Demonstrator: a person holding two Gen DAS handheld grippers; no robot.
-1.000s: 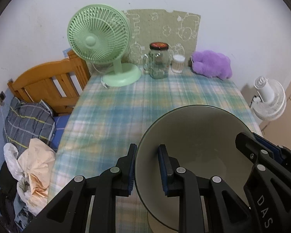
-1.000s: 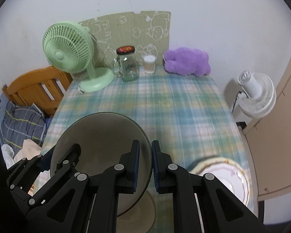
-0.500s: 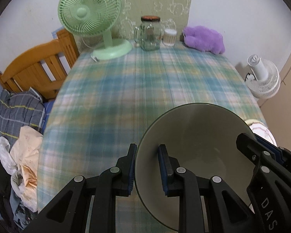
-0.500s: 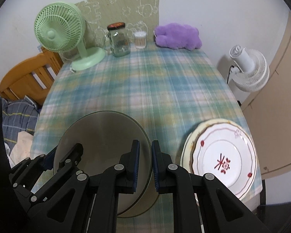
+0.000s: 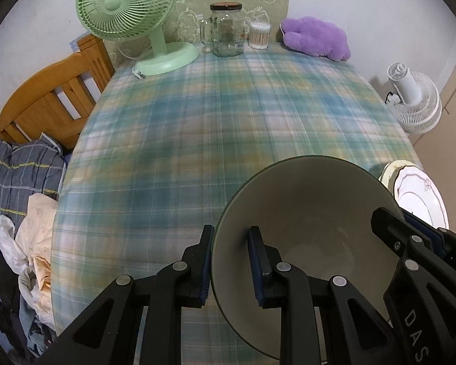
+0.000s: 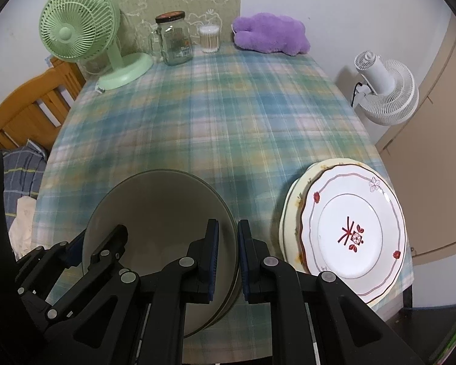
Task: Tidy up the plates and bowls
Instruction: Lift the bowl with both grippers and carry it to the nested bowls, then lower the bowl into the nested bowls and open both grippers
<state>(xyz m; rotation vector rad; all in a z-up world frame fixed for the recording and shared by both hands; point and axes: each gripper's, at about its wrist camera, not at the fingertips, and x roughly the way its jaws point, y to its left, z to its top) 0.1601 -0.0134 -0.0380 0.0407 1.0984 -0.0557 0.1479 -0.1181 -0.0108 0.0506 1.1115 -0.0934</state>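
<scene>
The left tool [image 5: 229, 263] and the right tool [image 6: 228, 257] were each clamped on opposite rims of a grey-green ceramic bowl [image 6: 158, 213], held low over the plaid-clothed desk [image 6: 215, 115] beside stacked white floral plates [image 6: 354, 231]. It would best be lowered level and both grips released together.

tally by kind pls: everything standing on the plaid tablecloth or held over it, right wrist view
Bowls: 1, the grey bowl, gripped at its rim by both grippers
Plates: 2, stacked, the white plate on the cream plate
Fans: 1, green fan
Glass jars: 1, lidded jar
Cotton swab tubs: 1
Plush toys: 1, purple
Total: 7
</scene>
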